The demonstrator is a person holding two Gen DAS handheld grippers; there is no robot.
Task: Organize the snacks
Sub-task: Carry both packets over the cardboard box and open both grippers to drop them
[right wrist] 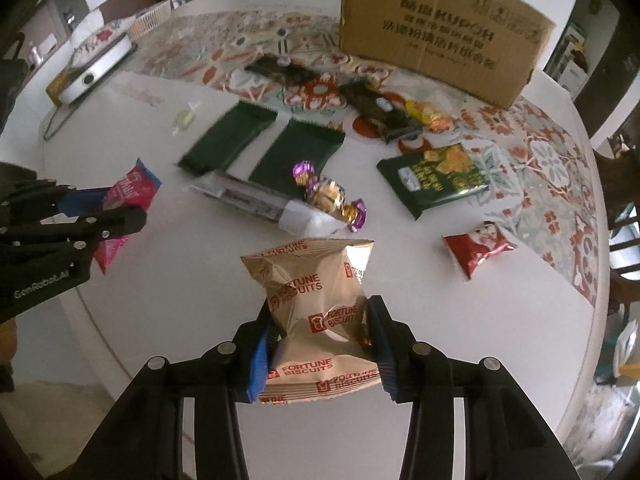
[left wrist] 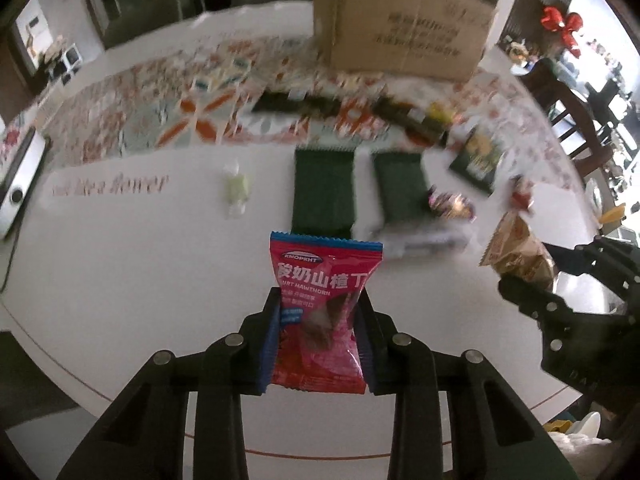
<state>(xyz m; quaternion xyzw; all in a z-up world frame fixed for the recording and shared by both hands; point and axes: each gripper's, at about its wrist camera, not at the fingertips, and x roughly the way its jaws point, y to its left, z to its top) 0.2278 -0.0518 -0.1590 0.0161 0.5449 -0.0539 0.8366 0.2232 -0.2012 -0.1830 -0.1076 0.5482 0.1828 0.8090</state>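
My left gripper (left wrist: 319, 300) is shut on a pink yogurt hawthorn packet (left wrist: 325, 300) and holds it above the white table (left wrist: 140, 260). My right gripper (right wrist: 320, 312) is shut on a tan Fortune Biscuits packet (right wrist: 316, 304), also above the table. The left gripper with its pink packet (right wrist: 128, 196) shows at the left of the right wrist view. The right gripper with the tan packet (left wrist: 516, 252) shows at the right of the left wrist view. Two dark green packets (right wrist: 260, 144), purple-wrapped candies (right wrist: 328, 196), a green chips bag (right wrist: 436, 176) and a red packet (right wrist: 476, 248) lie on the table.
A large cardboard box (right wrist: 440, 28) stands at the back on a patterned runner (right wrist: 540, 152). Dark bars and a yellow packet (right wrist: 428, 116) lie before it. A clear wrapper (right wrist: 260, 204) and a small green candy (right wrist: 184, 118) lie nearby. A white appliance (right wrist: 96, 72) sits far left.
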